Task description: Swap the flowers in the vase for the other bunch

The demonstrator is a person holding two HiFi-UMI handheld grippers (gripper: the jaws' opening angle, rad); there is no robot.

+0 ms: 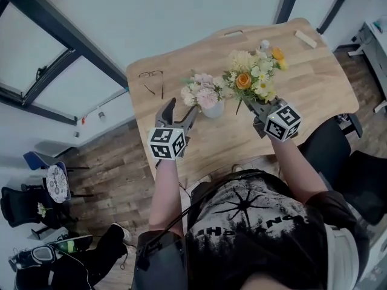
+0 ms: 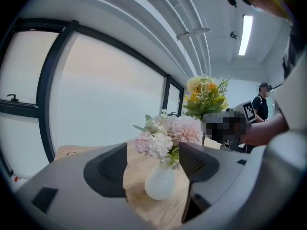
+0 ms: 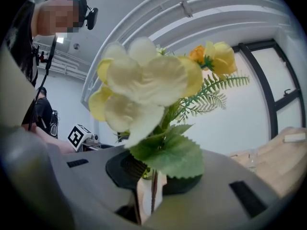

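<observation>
A small white vase [image 1: 213, 109] stands on the wooden table [image 1: 314, 83] with a pink bunch of flowers [image 1: 202, 92] in it. My left gripper [image 1: 179, 112] sits just left of the vase, open, with nothing pressed between its pads. In the left gripper view the vase [image 2: 159, 183] and pink flowers [image 2: 168, 133] show in the gap of the left gripper [image 2: 153, 164], a little beyond the tips. My right gripper [image 1: 255, 107] is shut on the stems of a yellow and orange bunch [image 1: 254, 71], held upright to the right of the vase. The right gripper [image 3: 153, 174] pinches the stems below the yellow bunch [image 3: 144, 80].
A pair of glasses [image 1: 151, 76] lies at the table's left edge. A wooden block [image 1: 305, 38] and a small white object [image 1: 265, 43] lie at the far side. Chairs stand on the floor to the left and right. Another person [image 2: 261, 107] stands in the background.
</observation>
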